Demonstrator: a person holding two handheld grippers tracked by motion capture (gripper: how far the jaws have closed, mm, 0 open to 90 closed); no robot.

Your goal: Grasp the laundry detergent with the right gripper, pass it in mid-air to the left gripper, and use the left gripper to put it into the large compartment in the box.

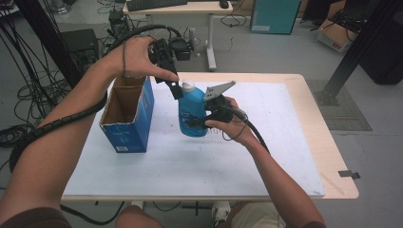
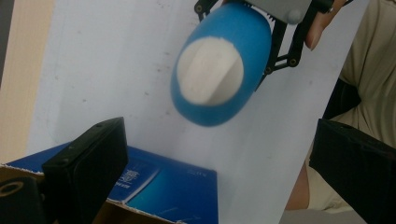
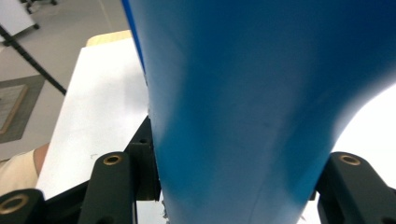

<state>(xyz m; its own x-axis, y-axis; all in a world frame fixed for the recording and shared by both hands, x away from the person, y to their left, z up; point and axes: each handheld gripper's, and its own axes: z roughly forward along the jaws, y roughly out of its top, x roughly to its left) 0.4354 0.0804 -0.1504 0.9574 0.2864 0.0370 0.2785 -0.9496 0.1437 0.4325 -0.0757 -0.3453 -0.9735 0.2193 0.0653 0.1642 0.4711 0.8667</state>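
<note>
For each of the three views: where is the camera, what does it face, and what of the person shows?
High view: above the table, facing forward-down; both forearms, left gripper, right gripper.
Left gripper view: rides that gripper, facing down at the blue plastic bottle's white cap and blue cardboard box.
Right gripper view: looks along the jaws clamping the bottle.
All share the bottle.

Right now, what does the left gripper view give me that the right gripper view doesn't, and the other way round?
Left gripper view alone: the bottle's white cap seen from above, the left gripper with its jaws spread wide and nothing between them, and the open blue carton below it. Right gripper view alone: a close look at the right gripper, its jaws pressed against both sides of the bottle, plus the table's wooden edge and the floor beyond. Both share the blue bottle and the white tabletop.
</note>
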